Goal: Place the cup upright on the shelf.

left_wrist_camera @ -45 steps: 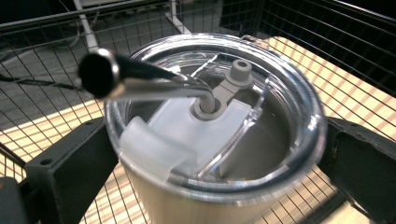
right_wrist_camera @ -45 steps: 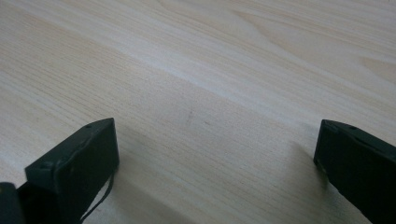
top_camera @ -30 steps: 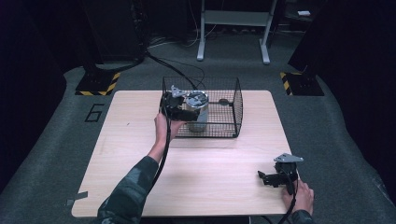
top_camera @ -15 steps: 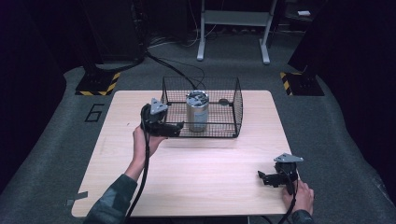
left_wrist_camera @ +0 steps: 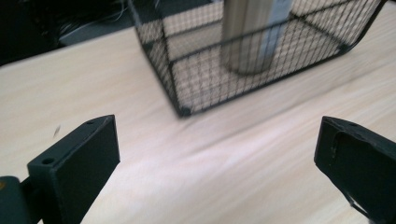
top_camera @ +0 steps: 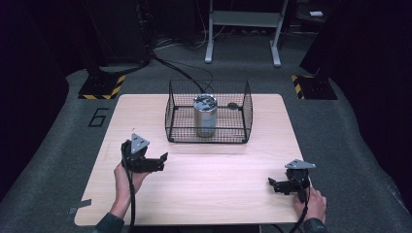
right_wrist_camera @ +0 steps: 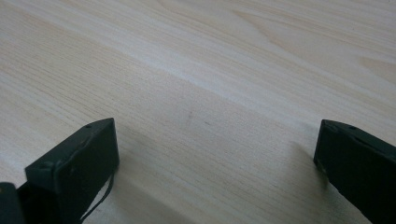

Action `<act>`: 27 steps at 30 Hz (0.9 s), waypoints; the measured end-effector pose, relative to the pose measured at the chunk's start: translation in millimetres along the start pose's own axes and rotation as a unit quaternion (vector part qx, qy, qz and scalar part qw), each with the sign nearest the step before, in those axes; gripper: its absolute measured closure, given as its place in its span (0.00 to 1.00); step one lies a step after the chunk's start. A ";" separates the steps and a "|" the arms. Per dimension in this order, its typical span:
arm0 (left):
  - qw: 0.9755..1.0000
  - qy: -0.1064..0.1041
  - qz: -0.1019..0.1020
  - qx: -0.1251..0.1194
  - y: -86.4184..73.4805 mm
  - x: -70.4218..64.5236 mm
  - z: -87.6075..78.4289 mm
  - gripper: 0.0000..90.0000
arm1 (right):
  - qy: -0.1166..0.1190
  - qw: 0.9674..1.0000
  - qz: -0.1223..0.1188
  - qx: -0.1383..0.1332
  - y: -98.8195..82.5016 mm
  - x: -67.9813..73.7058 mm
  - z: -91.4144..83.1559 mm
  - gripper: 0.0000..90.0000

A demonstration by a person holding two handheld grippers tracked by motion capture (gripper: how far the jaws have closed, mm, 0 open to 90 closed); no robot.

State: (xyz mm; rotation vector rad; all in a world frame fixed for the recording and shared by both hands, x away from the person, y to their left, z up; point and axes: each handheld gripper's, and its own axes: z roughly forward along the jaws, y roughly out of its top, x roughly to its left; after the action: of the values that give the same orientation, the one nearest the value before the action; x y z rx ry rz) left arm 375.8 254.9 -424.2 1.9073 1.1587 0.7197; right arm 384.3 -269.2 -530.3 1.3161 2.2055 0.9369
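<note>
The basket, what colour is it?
Black. The basket is black wire mesh, holding a silver can. The high view shows it best.

A pale wooden tabletop is sitting on grey carpet marked with a dark "6". Two yellow-and-black striped floor plates are lying beyond its far corners, a grey metal stand is standing behind, and the surroundings are fading into darkness.
</note>
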 end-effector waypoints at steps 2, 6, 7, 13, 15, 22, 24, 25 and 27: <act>1.000 0.007 -0.010 0.009 -14.3 4.5 -2.1 0.00 | 0.000 1.000 0.000 0.000 0.0 0.0 0.0 0.00; 0.999 0.025 -0.024 0.031 -39.3 14.9 -3.5 0.00 | 0.000 1.000 0.000 0.000 0.0 0.0 0.0 0.00; 0.998 0.033 -0.025 0.039 -46.8 18.8 -3.1 0.00 | 0.000 1.000 0.000 0.000 0.0 0.0 0.0 0.00; 0.996 0.052 -0.046 0.059 -75.8 34.5 2.3 0.00 | 0.000 1.000 0.000 0.000 0.0 0.0 0.0 0.00; 0.994 0.059 -0.061 0.070 -86.4 41.8 5.7 0.00 | 0.000 1.000 0.000 0.000 0.0 0.0 0.0 0.00; 0.987 0.081 -0.092 0.102 -119.5 61.7 18.9 0.00 | 0.000 1.000 0.000 0.000 0.0 0.0 -0.1 0.00; 0.987 0.080 -0.102 0.096 -122.5 64.4 18.4 0.00 | 0.000 1.000 0.000 0.000 0.0 0.0 -0.1 0.00; 0.987 0.083 -0.098 0.096 -122.7 65.2 17.9 0.00 | 0.000 1.000 0.000 0.000 0.0 0.1 -0.1 0.00; 0.987 0.076 -0.099 0.098 -122.6 67.2 18.2 0.00 | 0.000 1.000 0.000 0.000 0.0 0.1 -0.1 0.00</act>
State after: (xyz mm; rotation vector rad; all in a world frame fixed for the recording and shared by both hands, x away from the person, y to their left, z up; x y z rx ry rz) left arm 361.7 344.5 -532.2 1.8862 1.5410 0.6713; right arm 384.2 -269.1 -530.2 1.3157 2.2058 0.9359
